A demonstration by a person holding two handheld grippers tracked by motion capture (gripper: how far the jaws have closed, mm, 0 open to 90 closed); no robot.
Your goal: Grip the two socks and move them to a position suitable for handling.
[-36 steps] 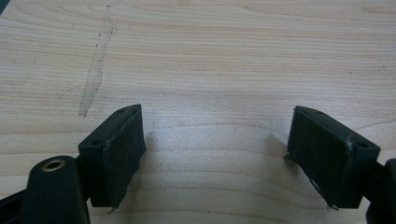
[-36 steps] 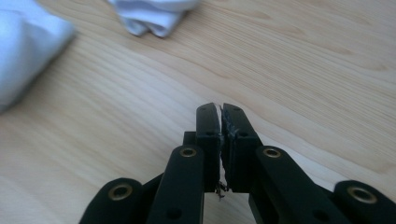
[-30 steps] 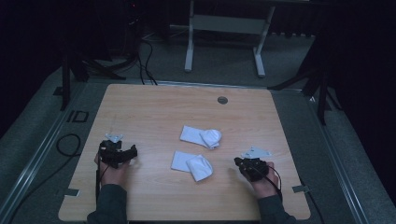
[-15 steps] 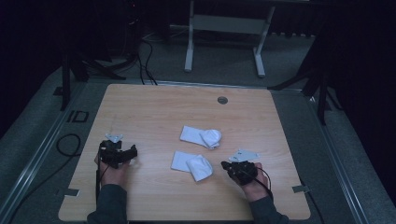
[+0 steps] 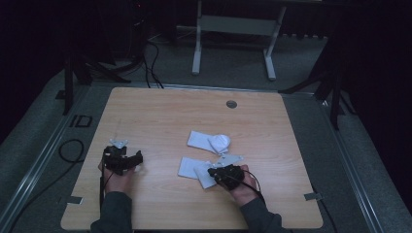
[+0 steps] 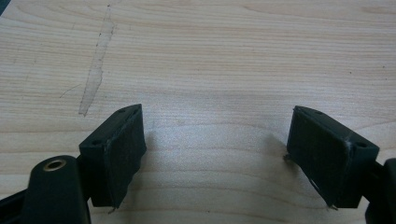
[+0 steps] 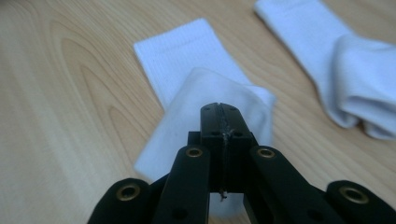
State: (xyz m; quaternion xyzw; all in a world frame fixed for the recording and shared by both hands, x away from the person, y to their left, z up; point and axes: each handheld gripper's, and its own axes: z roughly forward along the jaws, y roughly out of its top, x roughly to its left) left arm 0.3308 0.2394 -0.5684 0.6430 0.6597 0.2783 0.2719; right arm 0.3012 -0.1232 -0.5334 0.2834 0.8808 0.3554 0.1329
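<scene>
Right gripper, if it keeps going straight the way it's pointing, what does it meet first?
The right gripper, fingers shut together, points at the nearer white sock, folded on the table. It would meet that sock first, probably almost at once, though depth is unclear.

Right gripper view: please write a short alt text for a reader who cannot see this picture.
A black claw, its two jaws pressed together, points over a folded white sock lying on a wooden table. It is unclear whether the claw pinches the sock. A second white sock lies apart at the upper right.
</scene>
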